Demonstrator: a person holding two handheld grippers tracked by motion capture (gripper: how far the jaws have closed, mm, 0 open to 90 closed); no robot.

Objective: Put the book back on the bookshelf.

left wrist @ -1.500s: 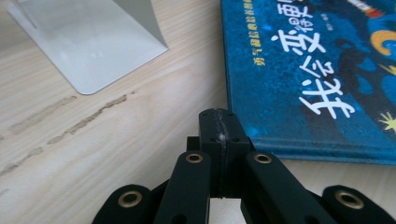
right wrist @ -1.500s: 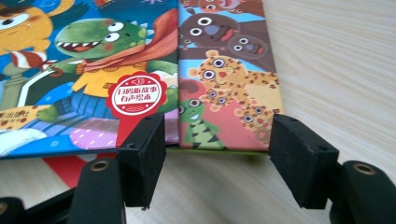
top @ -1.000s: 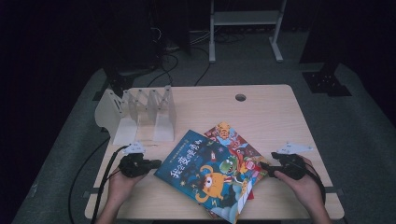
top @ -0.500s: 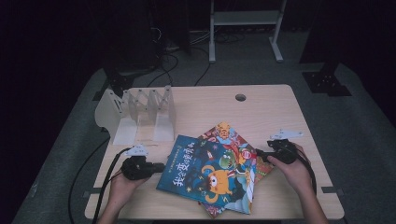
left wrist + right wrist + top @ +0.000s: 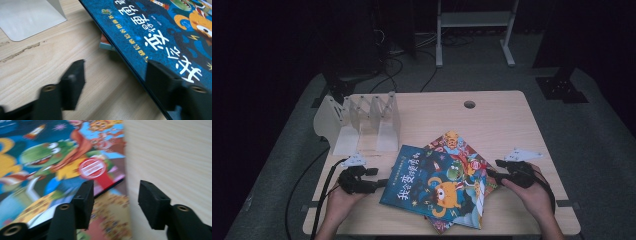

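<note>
A dark blue picture book lies on top of a colourful one at the front middle of the wooden table. My left gripper is at the blue book's left edge. In the left gripper view it is open, one jaw over bare wood and the other over the blue cover; a corner of the lower book peeks out. My right gripper is at the books' right edge. It is open, straddling the edge of the cartoon covers.
A white slotted book rack stands at the back left of the table. A cable hole sits near the far edge. Cables trail off the table's left side. Bare wood lies to the right of the books.
The blue book has swung round to lie more squarely across the table. The right gripper went farther from the person along the books' right edge, then came partly back. The left gripper barely moved.
</note>
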